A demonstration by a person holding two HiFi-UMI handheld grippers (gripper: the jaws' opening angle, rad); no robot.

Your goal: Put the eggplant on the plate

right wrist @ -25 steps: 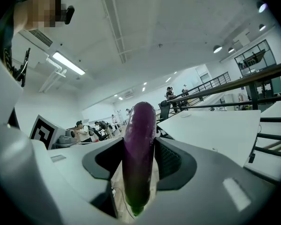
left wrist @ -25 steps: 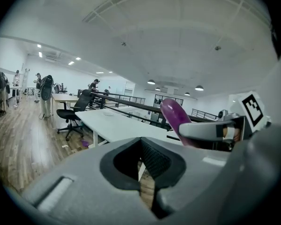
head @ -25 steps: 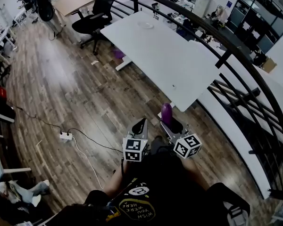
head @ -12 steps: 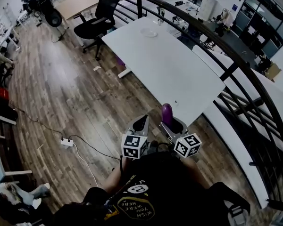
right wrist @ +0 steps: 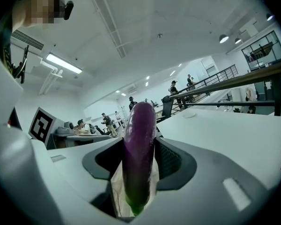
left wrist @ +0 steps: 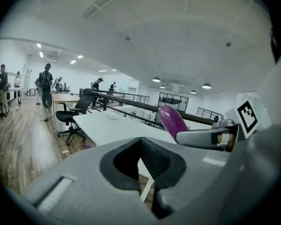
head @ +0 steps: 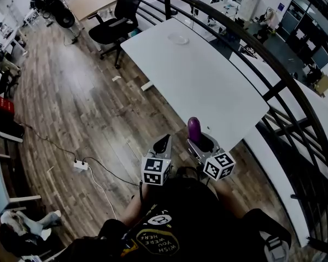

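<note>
A purple eggplant point(head: 193, 129) stands upright in my right gripper point(head: 199, 142), just short of the near corner of the white table point(head: 208, 81). In the right gripper view the jaws of the right gripper point(right wrist: 138, 165) are shut on the eggplant point(right wrist: 139, 144) around its lower half, stem end down. A pale plate point(head: 179, 39) lies toward the table's far end, well ahead of both grippers; the same plate point(left wrist: 112, 117) shows small in the left gripper view. My left gripper point(head: 162, 143) is held beside the right one over the wooden floor, shut with nothing between its pads.
A black railing point(head: 273, 64) runs along the table's far side. A black office chair point(head: 116, 21) stands by the table's far left end. A power strip point(head: 80, 165) with cables lies on the floor at left. People stand in the distance.
The table and plate have drawn nearer in the head view as the person walks toward them. Both grippers keep their pose, and the eggplant stays held upright.
</note>
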